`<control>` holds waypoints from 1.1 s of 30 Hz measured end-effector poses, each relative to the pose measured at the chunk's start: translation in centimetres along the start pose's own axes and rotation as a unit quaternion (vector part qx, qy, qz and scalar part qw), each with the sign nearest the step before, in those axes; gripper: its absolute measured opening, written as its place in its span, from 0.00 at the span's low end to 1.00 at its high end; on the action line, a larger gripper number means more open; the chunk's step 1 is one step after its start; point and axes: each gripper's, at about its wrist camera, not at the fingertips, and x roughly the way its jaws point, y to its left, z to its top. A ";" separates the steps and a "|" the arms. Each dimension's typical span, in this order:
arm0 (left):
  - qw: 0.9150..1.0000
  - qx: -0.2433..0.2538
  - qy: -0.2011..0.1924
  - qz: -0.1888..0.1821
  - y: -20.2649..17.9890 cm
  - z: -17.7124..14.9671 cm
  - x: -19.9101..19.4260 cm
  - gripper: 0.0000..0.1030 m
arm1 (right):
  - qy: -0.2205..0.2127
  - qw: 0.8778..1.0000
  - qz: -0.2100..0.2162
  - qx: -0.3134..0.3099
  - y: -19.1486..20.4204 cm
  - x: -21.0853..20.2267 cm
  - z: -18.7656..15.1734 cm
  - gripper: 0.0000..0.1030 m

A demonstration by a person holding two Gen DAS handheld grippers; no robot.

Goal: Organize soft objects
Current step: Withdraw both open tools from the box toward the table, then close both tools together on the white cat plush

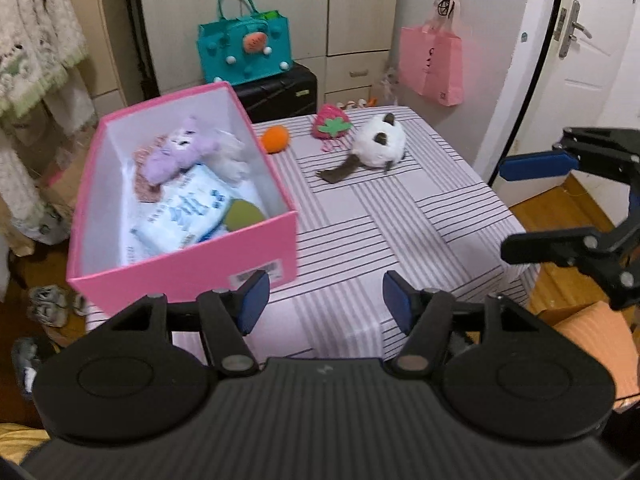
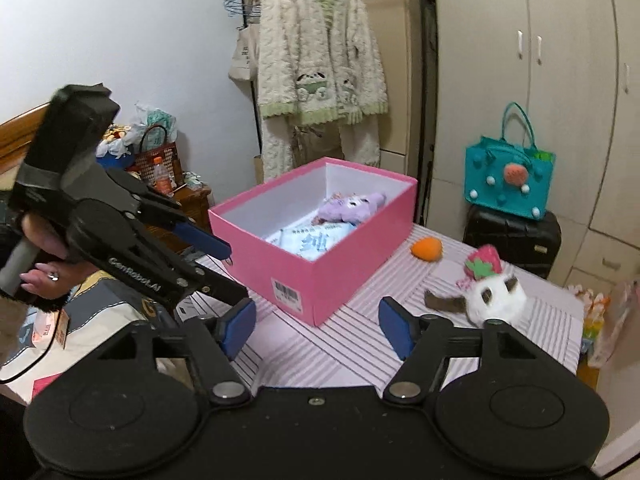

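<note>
A pink box (image 1: 192, 268) stands on the left of the striped table (image 1: 380, 232). It holds a purple plush (image 1: 176, 152), a tissue pack (image 1: 184, 212) and a green item (image 1: 244, 214). Beyond it on the cloth lie an orange plush ball (image 1: 275, 139), a strawberry plush (image 1: 330, 122) and a white plush cat (image 1: 378, 142). My left gripper (image 1: 326, 300) hovers open over the near table edge, holding nothing. My right gripper (image 2: 317, 326) is open too, short of the box (image 2: 280, 256) and the cat (image 2: 496, 298).
A teal bag (image 1: 244, 52) sits on a black suitcase (image 1: 280, 96) behind the table. A pink bag (image 1: 434, 64) hangs by the door. A fluffy robe (image 2: 320, 68) hangs on a rack. Shoes (image 1: 50, 304) lie on the floor at left.
</note>
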 end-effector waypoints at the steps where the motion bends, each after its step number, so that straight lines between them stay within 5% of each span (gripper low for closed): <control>1: 1.000 -0.001 -0.001 -0.006 -0.2 0.0 0.4 0.60 | -0.001 1.000 -0.005 0.003 -0.4 -0.1 -0.4 0.74; 14: 0.996 -0.012 -0.047 -0.069 -3.6 3.7 5.8 0.62 | -0.028 0.995 -0.085 0.034 -7.7 3.1 -5.1 0.76; 19: 0.994 -0.027 -0.053 -0.089 -4.1 4.9 7.9 0.64 | -0.049 0.994 -0.085 0.037 -9.3 4.7 -6.0 0.78; 26: 0.993 -0.017 -0.068 -0.093 -4.5 6.4 10.8 0.70 | -0.023 0.992 -0.123 0.001 -11.4 8.3 -6.4 0.80; 33: 0.991 -0.037 -0.080 -0.102 -4.5 7.6 13.8 0.71 | 0.006 0.994 -0.106 0.020 -14.5 11.6 -6.3 0.80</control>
